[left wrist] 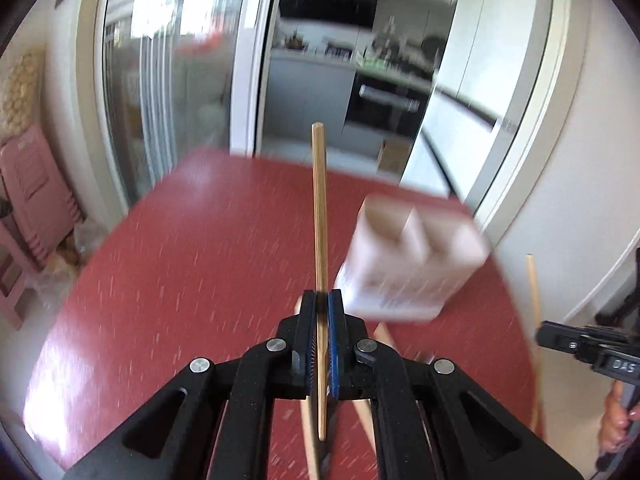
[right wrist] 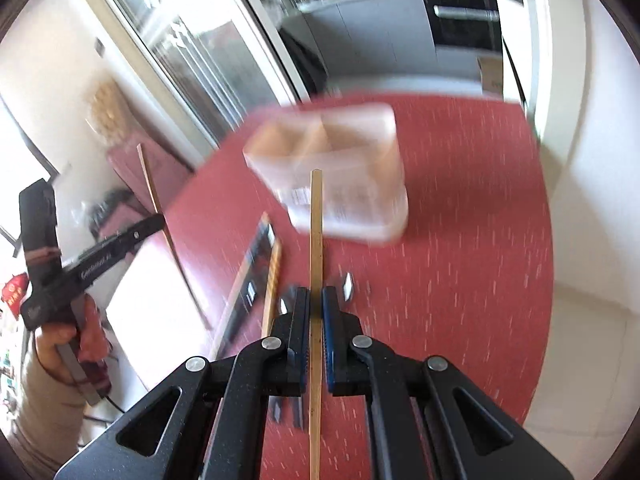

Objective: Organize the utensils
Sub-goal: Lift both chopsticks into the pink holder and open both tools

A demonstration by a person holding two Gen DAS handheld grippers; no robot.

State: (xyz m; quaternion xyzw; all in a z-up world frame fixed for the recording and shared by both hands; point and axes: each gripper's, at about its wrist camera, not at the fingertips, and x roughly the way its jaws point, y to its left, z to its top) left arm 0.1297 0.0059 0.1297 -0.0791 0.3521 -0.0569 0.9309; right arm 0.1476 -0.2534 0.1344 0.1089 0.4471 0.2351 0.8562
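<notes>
My left gripper is shut on a wooden chopstick that stands upright above the red table. My right gripper is shut on another wooden chopstick, also upright. A translucent white holder with compartments stands on the table just right of the left gripper; in the right wrist view the holder is ahead of the right gripper, blurred. The right gripper and its chopstick show at the right edge of the left wrist view. The left gripper with its chopstick shows at the left of the right wrist view.
More chopsticks and dark-handled cutlery lie on the table left of the right gripper. Wooden sticks lie under the left gripper. Beyond the table's far edge are a glass sliding door and a kitchen.
</notes>
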